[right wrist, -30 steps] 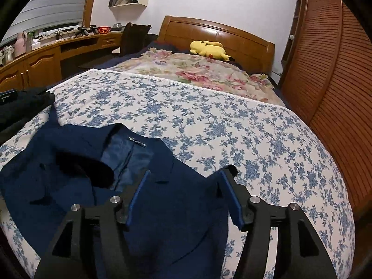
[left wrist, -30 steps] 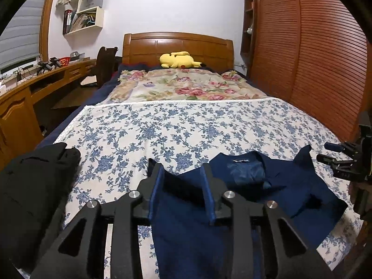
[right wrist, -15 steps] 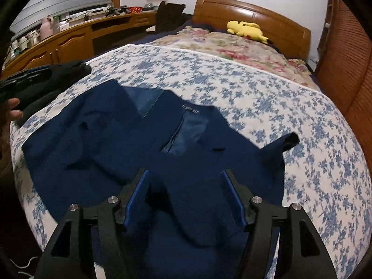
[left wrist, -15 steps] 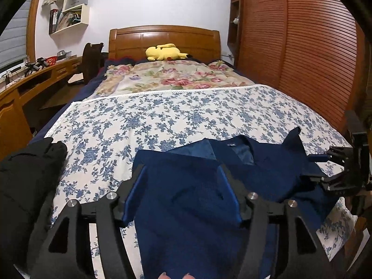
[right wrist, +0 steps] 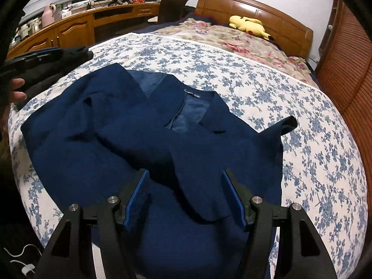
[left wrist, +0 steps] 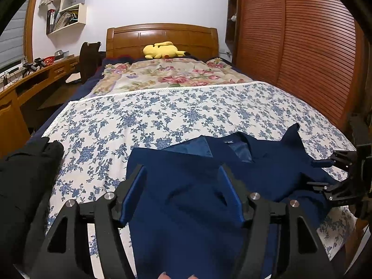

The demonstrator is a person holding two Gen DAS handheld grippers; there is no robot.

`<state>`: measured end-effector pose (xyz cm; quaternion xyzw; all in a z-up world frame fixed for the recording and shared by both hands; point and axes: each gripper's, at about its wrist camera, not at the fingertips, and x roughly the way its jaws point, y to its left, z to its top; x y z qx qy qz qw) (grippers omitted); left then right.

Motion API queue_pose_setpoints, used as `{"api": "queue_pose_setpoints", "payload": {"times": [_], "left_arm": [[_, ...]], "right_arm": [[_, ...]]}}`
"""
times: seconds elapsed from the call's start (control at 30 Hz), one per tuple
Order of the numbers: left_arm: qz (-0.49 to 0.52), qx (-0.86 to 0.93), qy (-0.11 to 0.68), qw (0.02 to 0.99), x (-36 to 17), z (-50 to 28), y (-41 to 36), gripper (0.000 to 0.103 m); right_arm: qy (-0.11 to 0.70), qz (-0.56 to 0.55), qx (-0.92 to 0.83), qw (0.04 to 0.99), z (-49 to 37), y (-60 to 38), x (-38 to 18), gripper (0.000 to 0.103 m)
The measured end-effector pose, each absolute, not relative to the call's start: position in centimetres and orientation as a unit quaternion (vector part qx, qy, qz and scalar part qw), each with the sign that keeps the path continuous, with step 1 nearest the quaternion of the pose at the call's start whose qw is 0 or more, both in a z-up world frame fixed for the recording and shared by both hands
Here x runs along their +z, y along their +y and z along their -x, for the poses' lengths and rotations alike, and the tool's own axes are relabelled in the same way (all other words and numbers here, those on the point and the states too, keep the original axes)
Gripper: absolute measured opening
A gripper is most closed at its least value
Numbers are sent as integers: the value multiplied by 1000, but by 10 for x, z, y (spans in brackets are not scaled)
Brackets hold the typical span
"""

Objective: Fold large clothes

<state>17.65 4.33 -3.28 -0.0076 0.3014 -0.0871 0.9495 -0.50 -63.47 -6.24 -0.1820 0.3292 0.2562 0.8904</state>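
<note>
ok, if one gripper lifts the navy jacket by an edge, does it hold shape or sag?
Likely sags: the navy jacket already lies rumpled with soft folds. Its lining looks smooth, so layers may slide. It covers much of the bedspread, so probably needs both grippers.

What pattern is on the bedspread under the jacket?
Small blue flowers on white; the bedspread shows best in the left wrist view, under the navy jacket.

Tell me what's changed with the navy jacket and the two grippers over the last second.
The left gripper let go: its jaws, a second ago pinched on a fold of the navy jacket, now stand open above it. The jacket has dropped and lies spread on the floral bedspread. The right gripper stayed open, holding nothing. The black garment and yellow plush toy haven't moved.
</note>
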Motion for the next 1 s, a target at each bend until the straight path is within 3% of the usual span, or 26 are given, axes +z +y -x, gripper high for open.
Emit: {"api": "queue_pose_setpoints", "payload": {"times": [0.17, 0.23, 0.3, 0.4, 0.6, 0.8, 1.0], "left_arm": [[7, -85, 304, 949, -34, -177, 42, 66], [6, -83, 304, 949, -34, -177, 42, 66], [6, -80, 303, 950, -34, -178, 43, 66], [11, -71, 299, 952, -32, -178, 47, 66], [27, -48, 290, 955, -31, -179, 62, 66], [43, -10, 291, 956, -33, -182, 80, 66], [44, 18, 285, 957, -33, -179, 93, 66]], "right_arm": [[340, 199, 251, 884, -2, -631, -71, 65], [348, 208, 249, 880, -8, -628, -75, 51], [351, 218, 248, 876, -15, -625, -76, 25], [341, 236, 247, 876, -27, -615, -72, 8], [307, 258, 231, 886, -62, -581, -46, 3], [267, 261, 225, 900, -87, -535, -20, 3], [284, 239, 217, 903, -96, -513, -28, 7]]}}
